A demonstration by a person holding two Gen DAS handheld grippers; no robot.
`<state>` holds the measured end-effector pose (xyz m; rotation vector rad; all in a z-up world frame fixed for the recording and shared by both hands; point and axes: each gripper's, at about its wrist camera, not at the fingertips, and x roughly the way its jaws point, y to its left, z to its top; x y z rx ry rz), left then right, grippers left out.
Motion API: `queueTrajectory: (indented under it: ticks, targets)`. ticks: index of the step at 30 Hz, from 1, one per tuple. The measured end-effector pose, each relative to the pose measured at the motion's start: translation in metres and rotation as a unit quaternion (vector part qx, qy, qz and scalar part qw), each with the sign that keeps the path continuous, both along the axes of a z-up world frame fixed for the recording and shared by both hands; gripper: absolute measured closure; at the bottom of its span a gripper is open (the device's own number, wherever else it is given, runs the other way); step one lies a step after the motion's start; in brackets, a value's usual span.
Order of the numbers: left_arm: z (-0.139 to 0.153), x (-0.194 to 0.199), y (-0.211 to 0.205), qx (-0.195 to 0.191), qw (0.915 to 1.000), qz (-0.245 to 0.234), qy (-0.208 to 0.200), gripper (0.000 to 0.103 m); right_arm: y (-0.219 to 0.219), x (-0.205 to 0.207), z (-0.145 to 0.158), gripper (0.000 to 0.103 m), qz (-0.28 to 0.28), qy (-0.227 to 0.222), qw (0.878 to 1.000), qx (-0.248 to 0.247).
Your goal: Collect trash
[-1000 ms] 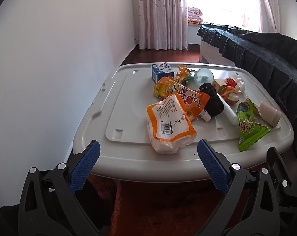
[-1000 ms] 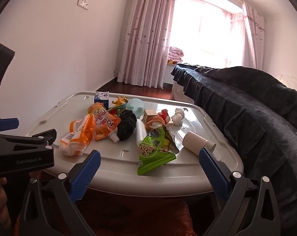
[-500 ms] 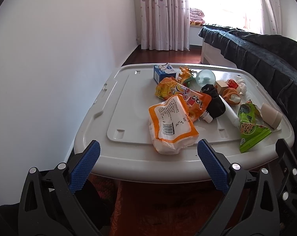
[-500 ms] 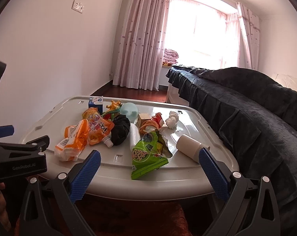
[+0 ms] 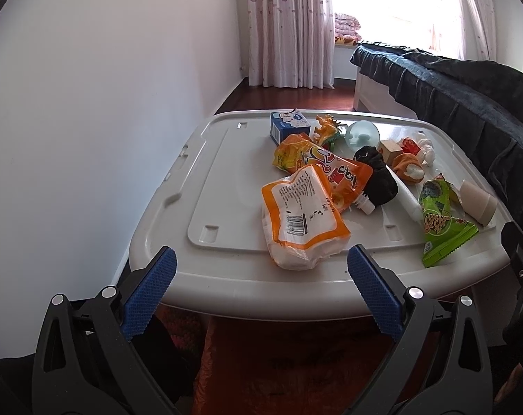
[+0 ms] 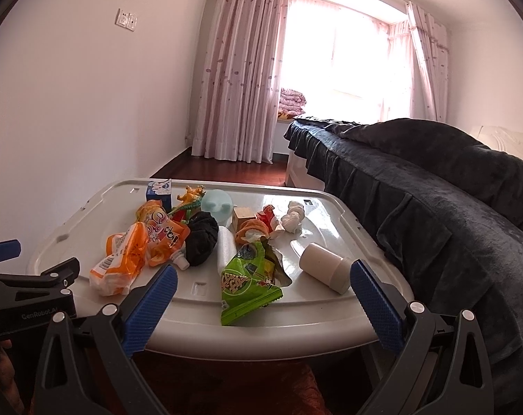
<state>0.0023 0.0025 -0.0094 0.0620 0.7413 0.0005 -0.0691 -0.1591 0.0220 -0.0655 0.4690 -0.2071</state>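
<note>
Trash point(image 5: 306, 214) lies on the bin lid point(image 5: 226, 186) ahead of each wide-open, empty tool point(image 5: 261, 283) point(image 6: 261, 294).

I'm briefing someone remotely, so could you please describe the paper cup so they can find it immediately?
Start at the grey storage-box lid beside the dark-covered bed. At the lid's near corner on the bed side, the paper cup lies on its side. Unlike the colourful wrappers around it, it is plain beige, smooth and cylindrical.

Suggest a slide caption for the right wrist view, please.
Open right gripper faces a grey plastic lid strewn with a green snack bag and other trash.
</note>
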Motion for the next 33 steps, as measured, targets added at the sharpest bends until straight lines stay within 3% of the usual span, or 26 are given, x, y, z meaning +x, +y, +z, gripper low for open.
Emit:
queueTrajectory:
  ticks: [33]
  targets:
    - [0.0014,-0.0013,0.0022,-0.001,1.0,0.002,-0.002,0.006,-0.0003,-0.0015,0.001,0.004,0.003,0.0,1.0,0.001]
